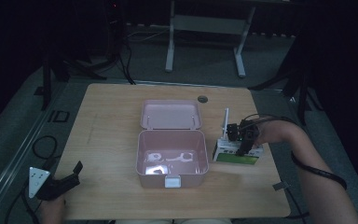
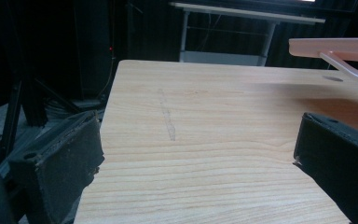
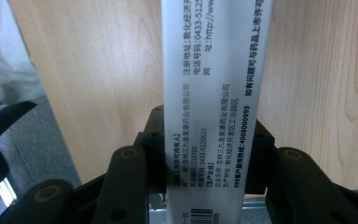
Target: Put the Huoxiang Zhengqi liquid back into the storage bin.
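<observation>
Your right gripper (image 1: pixel 242 140) clamps white carton (image 1: pixel 237 151), right of pink box (image 1: pixel 172 158) | right gripper view: carton (image 3: pixel 214 93) print readable between jaws | your left gripper (image 1: pixel 58 184) gapes wide, nothing held, at table (image 1: pixel 112 116) corner

A pale pink case (image 1: pixel 172 156) sits on the light wood-grain table (image 1: pixel 112 121); the carton (image 1: pixel 237 152) is white and green with black print.

The high view is dim, its corners falling to near black, with white glare spots inside the pink box (image 1: pixel 172 158). Both gripper views are brighter; the table (image 2: pixel 205 140) is evenly lit, and the white carton (image 3: pixel 212 107) looks slightly soft at close range
</observation>
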Tool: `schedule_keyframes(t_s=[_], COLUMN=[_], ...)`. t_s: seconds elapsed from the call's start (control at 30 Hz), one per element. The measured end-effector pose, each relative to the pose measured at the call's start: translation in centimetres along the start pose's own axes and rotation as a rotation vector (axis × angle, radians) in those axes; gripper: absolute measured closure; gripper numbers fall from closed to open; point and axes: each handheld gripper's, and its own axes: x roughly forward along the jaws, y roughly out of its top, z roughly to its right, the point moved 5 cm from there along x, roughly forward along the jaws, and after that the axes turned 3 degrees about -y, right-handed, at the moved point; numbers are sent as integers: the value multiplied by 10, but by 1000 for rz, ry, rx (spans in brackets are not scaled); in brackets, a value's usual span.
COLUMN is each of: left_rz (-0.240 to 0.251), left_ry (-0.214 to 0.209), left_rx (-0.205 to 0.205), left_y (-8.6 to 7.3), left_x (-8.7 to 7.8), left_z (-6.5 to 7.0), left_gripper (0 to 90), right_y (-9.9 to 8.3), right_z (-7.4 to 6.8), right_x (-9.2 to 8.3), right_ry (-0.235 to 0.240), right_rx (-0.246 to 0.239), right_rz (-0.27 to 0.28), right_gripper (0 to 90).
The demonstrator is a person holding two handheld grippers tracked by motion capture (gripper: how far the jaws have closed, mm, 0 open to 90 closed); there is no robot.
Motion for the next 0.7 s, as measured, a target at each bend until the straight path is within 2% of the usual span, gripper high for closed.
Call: schedule_keyframes(t_s=[0.1, 0.27, 0.33, 0.37, 0.4, 0.43, 0.7], left_rz=[0, 1, 1, 1, 1, 0, 1], left_ry=[1, 2, 2, 2, 2, 2, 3], left_rx=[0, -2, -2, 0, 0, -1, -2], left_y=[0, 0, 0, 0, 0, 0, 0], left_x=[0, 0, 0, 0, 0, 0, 0], left_z=[0, 0, 0, 0, 0, 0, 0], left_gripper=[10, 10, 10, 10, 10, 10, 10], right_y=[2, 4, 4, 4, 4, 5, 10], right_z=[-2, -6, -6, -8, -8, -9, -12], right_x=[-6, -25, -25, -36, -36, -44, -60], right_ry=[-9, -21, -21, -27, -27, -32, -49], right_rx=[-3, -10, -10, -9, -9, -13, -21], right_rz=[-2, 4, 4, 11, 11, 19, 19], right_gripper=[619, 620, 620, 620, 620, 620, 620])
